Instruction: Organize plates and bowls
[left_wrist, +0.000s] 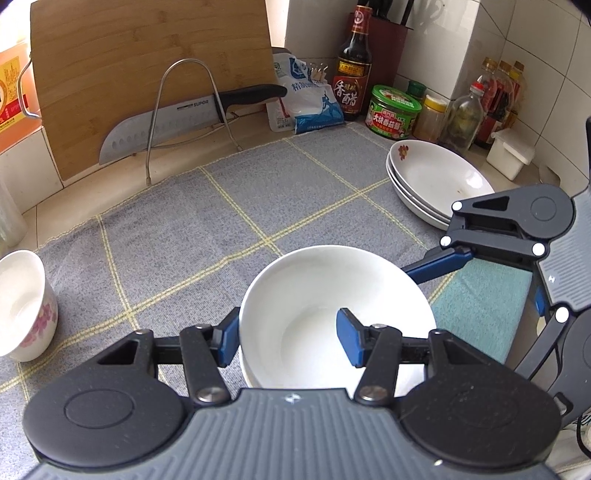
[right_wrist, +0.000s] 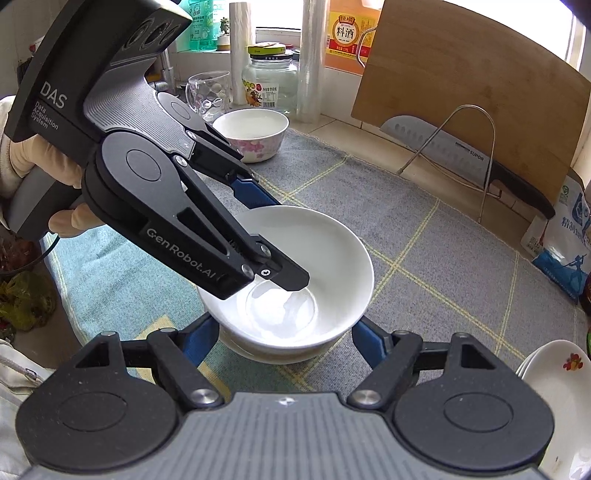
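Note:
A plain white bowl (left_wrist: 325, 295) sits nested in another white bowl (right_wrist: 266, 350) on the grey checked cloth (left_wrist: 184, 229). My left gripper (left_wrist: 288, 339) is open, one finger outside the bowl's left rim and one inside it. My right gripper (right_wrist: 280, 338) is open, its blue fingers on either side of the bowl stack (right_wrist: 314, 266). It shows in the left wrist view (left_wrist: 443, 258) at the bowl's right. A floral bowl (left_wrist: 22, 306) stands at the left. Stacked floral plates (left_wrist: 436, 181) lie at the right.
A cutting board (left_wrist: 147, 74) and a knife (left_wrist: 177, 122) in a wire rack (left_wrist: 188, 110) stand behind the cloth. Bottles (left_wrist: 354, 62), jars (left_wrist: 391, 110) and a salt bag (left_wrist: 310, 96) line the back wall. A glass mug (right_wrist: 208, 96) and a jar (right_wrist: 271, 81) stand by the floral bowl (right_wrist: 251, 133).

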